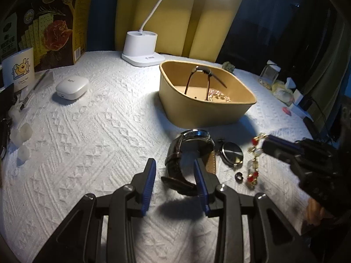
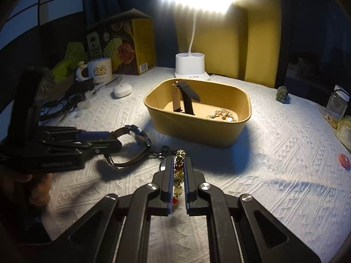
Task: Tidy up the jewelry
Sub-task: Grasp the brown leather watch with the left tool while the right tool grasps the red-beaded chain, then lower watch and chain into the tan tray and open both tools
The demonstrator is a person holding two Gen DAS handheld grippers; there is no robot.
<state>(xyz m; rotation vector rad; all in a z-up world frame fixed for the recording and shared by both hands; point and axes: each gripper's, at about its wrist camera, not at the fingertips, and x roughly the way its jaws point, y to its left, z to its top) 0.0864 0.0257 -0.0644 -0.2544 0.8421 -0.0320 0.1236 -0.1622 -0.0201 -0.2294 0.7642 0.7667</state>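
Observation:
A tan paper tub [image 1: 204, 114] [image 2: 197, 129] stands mid-table and holds a dark-strapped watch [image 2: 185, 100] and a gold chain [image 2: 222, 115]. In front of it lie a brown-strapped wristwatch [image 1: 188, 153] [image 2: 131, 144], a round pocket watch [image 1: 232, 154], a small ring [image 1: 239, 177] and a gold bracelet with red stones [image 1: 254, 162] [image 2: 178, 168]. My left gripper [image 1: 175, 168] is open, its jaws astride the wristwatch strap. My right gripper [image 2: 178, 161] has closed its jaws on the bracelet, which still lies on the cloth.
A white textured cloth [image 1: 87, 142] covers the table. A white desk lamp [image 1: 140, 50], a snack box [image 1: 50, 28], a mug [image 1: 18, 70] and an earbud case [image 1: 71, 87] stand at the back left. A glass jar [image 2: 335, 107], a small figurine [image 2: 283, 95] and a red item [image 2: 344, 160] sit right.

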